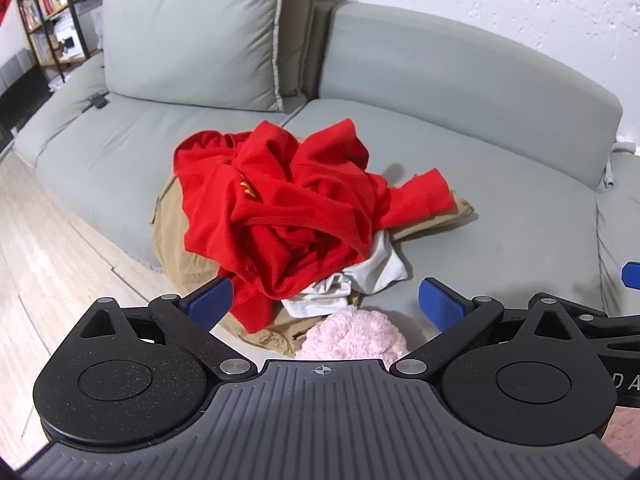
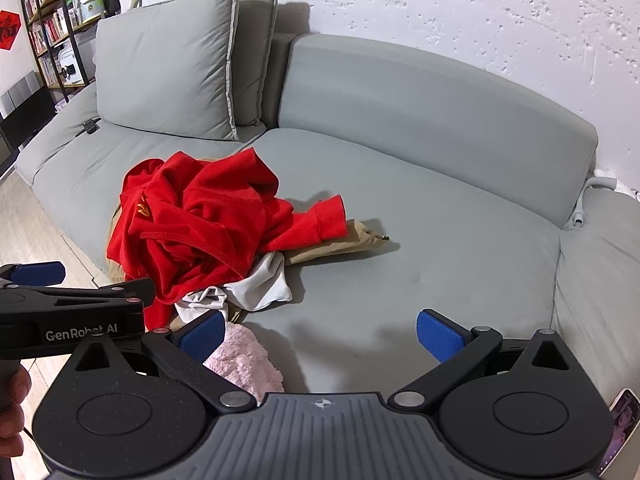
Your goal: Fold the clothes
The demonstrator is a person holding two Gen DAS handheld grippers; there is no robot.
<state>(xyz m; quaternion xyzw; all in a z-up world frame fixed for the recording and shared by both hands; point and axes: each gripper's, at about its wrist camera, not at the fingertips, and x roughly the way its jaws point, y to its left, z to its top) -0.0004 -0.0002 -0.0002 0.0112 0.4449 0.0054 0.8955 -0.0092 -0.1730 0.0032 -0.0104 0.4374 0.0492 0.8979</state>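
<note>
A heap of clothes lies on the grey sofa seat [image 1: 500, 208]. On top is a crumpled red sweatshirt [image 1: 280, 200] [image 2: 200, 220], over tan trousers [image 1: 172, 240] [image 2: 340, 244] and a white garment [image 1: 360, 276] [image 2: 260, 284]. A fluffy pink piece [image 1: 352, 336] [image 2: 244, 356] lies nearest me. My left gripper [image 1: 326, 304] hangs open just in front of the heap, holding nothing, its left blue pad close to the red cloth. My right gripper [image 2: 320, 336] is open over bare seat to the right of the heap. The left gripper [image 2: 40, 276] also shows at the right wrist view's left edge.
Large grey cushions [image 1: 192, 36] [image 2: 168, 64] lean at the sofa's back left. A bookshelf [image 2: 52, 28] stands far left. Pale wooden floor [image 1: 48, 260] runs left of the sofa. A phone [image 2: 620, 428] lies at the lower right. A white cable [image 2: 588, 196] sits behind the backrest.
</note>
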